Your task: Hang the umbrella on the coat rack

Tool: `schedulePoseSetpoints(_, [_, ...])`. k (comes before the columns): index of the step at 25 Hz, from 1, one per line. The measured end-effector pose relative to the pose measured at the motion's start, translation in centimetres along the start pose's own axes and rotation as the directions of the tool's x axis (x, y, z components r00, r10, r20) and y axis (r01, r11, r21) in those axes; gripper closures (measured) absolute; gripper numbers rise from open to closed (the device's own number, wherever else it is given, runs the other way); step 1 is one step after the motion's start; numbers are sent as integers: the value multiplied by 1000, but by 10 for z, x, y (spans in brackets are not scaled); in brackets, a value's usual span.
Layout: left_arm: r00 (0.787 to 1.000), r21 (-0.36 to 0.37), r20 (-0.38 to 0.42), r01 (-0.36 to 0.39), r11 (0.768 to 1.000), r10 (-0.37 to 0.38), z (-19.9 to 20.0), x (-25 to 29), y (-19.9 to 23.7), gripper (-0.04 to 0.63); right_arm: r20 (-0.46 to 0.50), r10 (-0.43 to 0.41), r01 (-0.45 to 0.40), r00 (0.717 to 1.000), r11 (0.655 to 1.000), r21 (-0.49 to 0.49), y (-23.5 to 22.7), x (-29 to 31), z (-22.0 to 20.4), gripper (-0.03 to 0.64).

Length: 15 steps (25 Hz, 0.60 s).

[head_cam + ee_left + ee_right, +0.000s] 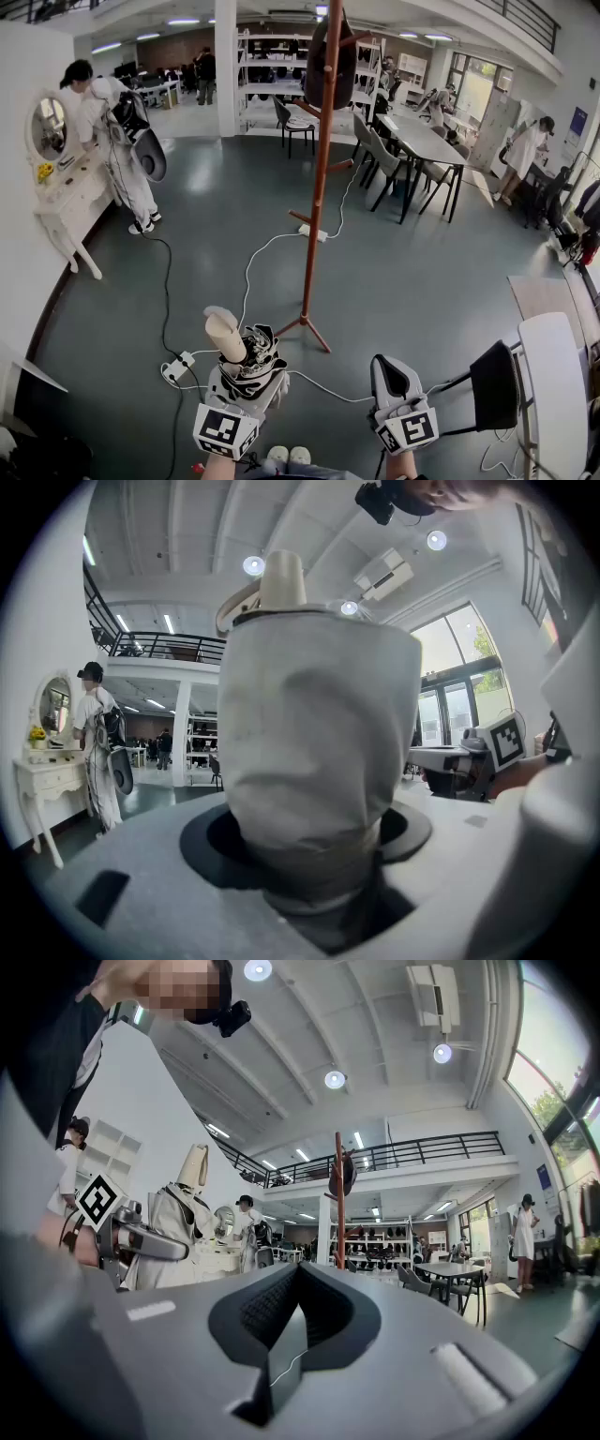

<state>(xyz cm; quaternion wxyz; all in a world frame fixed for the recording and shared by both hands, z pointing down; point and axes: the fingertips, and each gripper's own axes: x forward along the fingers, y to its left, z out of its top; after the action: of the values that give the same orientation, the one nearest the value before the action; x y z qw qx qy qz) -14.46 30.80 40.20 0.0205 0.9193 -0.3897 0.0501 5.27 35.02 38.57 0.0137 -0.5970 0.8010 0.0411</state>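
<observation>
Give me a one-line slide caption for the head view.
Left gripper holds a folded umbrella upright, right gripper shut and empty, facing the reddish-brown coat rack across the grey floor.

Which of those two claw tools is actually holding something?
The left gripper: its jaws clasp the folded umbrella with the cream handle. The right gripper has its jaws closed together with nothing between them.

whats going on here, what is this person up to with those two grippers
A person holds a gripper in each hand. The left gripper is clamped on a folded black-and-white patterned umbrella, held upright with its cream end on top. The right gripper is shut and empty. The tall reddish-brown wooden coat rack stands ahead on the dark floor, apart from both grippers, with a dark item hanging near its top. The umbrella is not yet hung.
</observation>
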Motion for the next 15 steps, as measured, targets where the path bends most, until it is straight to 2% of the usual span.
schedulePoseSetpoints(15, [999,-6,-9,39,999,-39,-9,10,0,295,-13,-23,23,1000,1000,13,-5,6,-12,612])
